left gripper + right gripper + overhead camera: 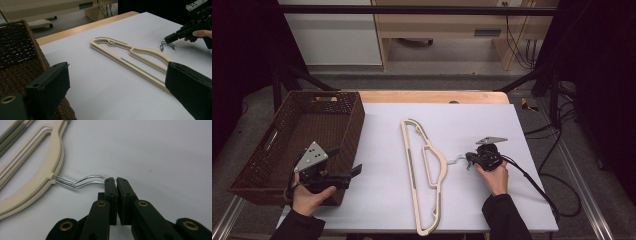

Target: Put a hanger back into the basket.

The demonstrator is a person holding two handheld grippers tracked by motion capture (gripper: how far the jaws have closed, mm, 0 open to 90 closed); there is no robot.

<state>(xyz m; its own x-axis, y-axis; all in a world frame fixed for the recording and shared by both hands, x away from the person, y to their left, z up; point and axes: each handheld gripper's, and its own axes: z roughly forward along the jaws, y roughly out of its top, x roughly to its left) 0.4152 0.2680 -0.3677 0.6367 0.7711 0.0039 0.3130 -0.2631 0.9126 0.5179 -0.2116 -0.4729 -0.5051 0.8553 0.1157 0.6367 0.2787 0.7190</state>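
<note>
I am watching the right claw (116, 180), low in the middle of its own gripper view, clenching on the thin silver wire hooks (82, 181) of the cream plastic clothes hangers (422, 175); two wires seem to run side by side into its pads, so I am judging it to be a stacked pair, though I cannot tell the exact count. In the high view the hangers are lying flat at the centre of the frame on the white-covered surface (472, 125), long side pointing up and down the picture, with the hooks reaching toward the right claw (468, 161) at centre right. The left claw (357, 171) is hovering at lower left with its jaws spread wide and nothing between them, just beside the near corner of the dark brown woven basket (257, 165), which is sitting at the left of the frame with nothing that I can see inside. I am reading the grip as secured and the lift and the carry to the basket as not yet done.
</note>
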